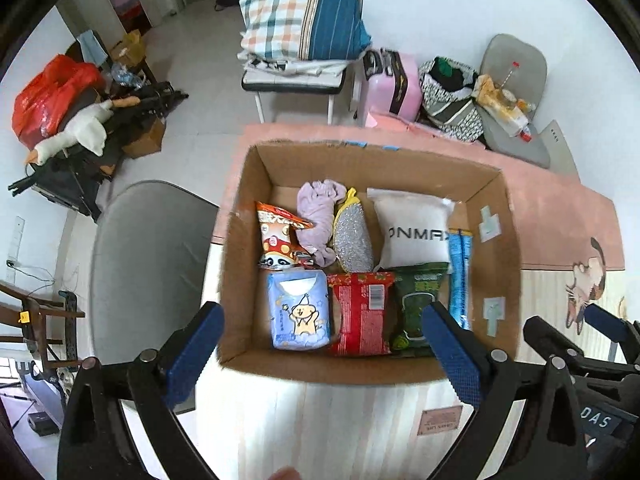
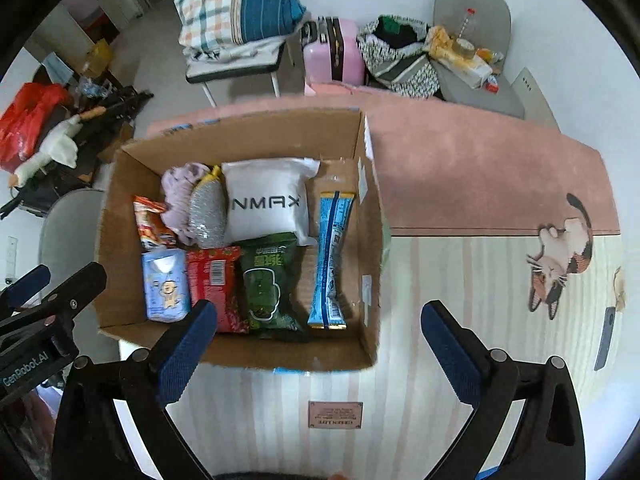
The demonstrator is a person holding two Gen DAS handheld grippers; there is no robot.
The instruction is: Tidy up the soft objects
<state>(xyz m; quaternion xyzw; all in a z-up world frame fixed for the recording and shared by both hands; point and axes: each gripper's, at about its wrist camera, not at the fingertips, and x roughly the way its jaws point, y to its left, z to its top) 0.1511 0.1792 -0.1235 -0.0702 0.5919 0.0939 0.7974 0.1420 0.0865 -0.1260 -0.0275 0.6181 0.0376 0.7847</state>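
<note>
Eight soft items are lying packed in the open cardboard box [image 1: 496, 248], which is sitting on a mat on the table. In the far row, left to right, are an orange snack bag [image 1: 278, 240] with a cartoon panda, a crumpled lilac cloth [image 1: 318, 216], a silver scouring sponge [image 1: 353, 240] and a white pouch [image 1: 414, 232] reading "NMAX" in the right wrist view. In the near row are a light-blue tissue pack [image 1: 300, 310] with a cartoon bear, a red packet [image 1: 362, 314] showing a barcode, and a dark green packet [image 1: 416, 304]. Along the right wall a blue stick pack [image 2: 330, 260] is lying with its long axis running near to far.

Both tongs are hovering over the box's near edge, holding nothing: the left gripper [image 1: 322, 330] is gaping wide, and so is the right gripper [image 2: 320, 332]. A label on the left tool's body is reading "GenRobot.AI" in the right wrist view.
</note>
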